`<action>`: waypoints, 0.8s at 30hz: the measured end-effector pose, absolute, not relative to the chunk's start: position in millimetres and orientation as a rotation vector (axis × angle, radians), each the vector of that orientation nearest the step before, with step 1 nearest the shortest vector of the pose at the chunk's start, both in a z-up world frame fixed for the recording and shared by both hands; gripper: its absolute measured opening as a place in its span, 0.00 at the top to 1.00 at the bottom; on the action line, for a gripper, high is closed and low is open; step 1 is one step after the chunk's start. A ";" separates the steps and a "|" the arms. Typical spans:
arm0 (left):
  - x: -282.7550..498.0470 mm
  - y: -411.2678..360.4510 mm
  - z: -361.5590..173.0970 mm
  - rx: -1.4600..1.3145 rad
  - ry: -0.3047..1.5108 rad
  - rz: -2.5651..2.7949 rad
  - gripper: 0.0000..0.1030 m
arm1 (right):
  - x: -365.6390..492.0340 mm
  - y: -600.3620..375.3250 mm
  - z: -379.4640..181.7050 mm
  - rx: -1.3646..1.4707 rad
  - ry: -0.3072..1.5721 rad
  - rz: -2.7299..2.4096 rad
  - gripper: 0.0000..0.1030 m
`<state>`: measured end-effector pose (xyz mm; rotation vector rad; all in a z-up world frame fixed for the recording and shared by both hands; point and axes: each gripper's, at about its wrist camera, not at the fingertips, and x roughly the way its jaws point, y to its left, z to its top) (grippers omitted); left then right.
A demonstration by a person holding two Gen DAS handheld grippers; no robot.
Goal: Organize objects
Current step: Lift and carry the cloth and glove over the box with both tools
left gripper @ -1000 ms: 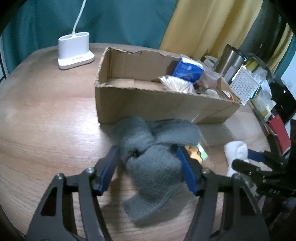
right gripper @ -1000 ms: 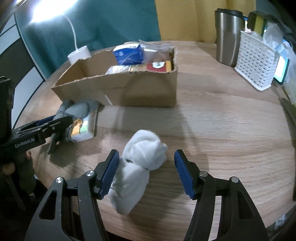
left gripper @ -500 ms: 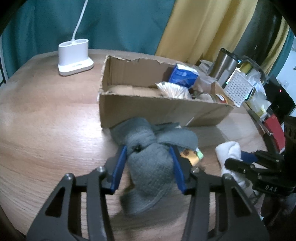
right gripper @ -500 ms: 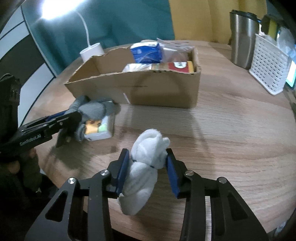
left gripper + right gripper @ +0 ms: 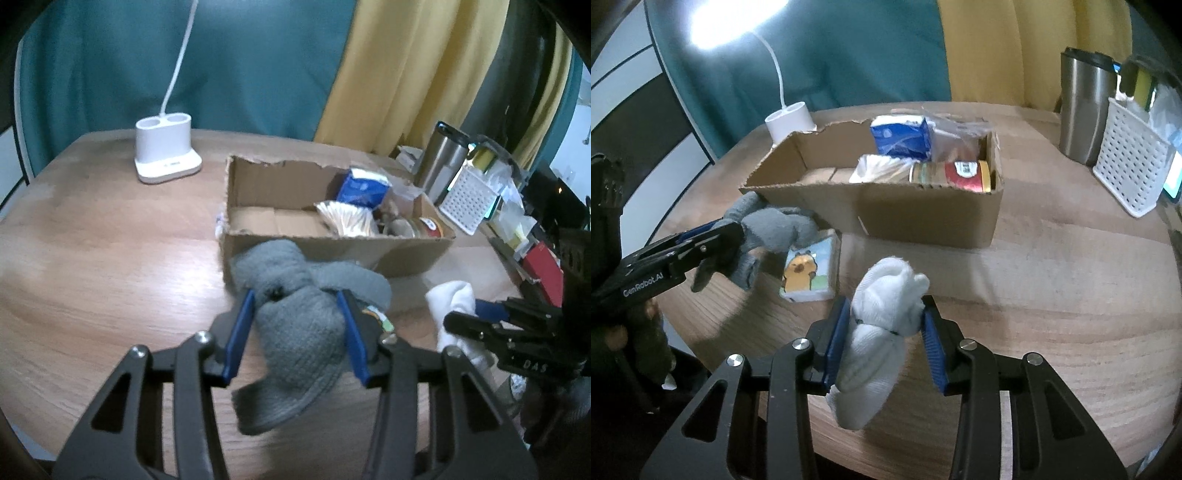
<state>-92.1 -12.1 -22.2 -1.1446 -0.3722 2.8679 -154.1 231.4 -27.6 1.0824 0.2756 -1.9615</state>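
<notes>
My left gripper [image 5: 297,332] is shut on a grey sock bundle [image 5: 299,325] and holds it lifted above the table, just in front of the cardboard box [image 5: 332,251]. My right gripper [image 5: 884,336] is shut on a white sock bundle [image 5: 882,332], also lifted. The left gripper with the grey sock also shows in the right wrist view [image 5: 713,240]. The box [image 5: 886,218] holds a blue packet [image 5: 901,136], a bag of sticks [image 5: 347,221] and a red-labelled tin [image 5: 964,175]; its left half is bare.
A small carton with a cartoon animal [image 5: 810,273] lies on the table in front of the box. A white charger base [image 5: 166,155] stands at the back left. A steel tumbler [image 5: 1084,107] and white perforated basket [image 5: 1132,155] stand at the right.
Both grippers closed on their sock bundles and lifted them off the table. The box now looks farther below and ahead.
</notes>
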 end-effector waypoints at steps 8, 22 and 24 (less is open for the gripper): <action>-84.9 -14.0 -3.0 -1.079 -0.328 2.906 0.54 | -152.5 224.1 -9.5 1.023 0.280 -1.960 0.60; -86.0 -18.9 21.7 -0.999 -0.284 2.936 0.54 | -152.1 216.7 12.7 0.965 0.272 -1.974 0.60; -86.4 -18.5 24.3 -0.986 -0.271 2.937 0.54 | -152.4 215.6 14.6 0.960 0.274 -1.973 0.60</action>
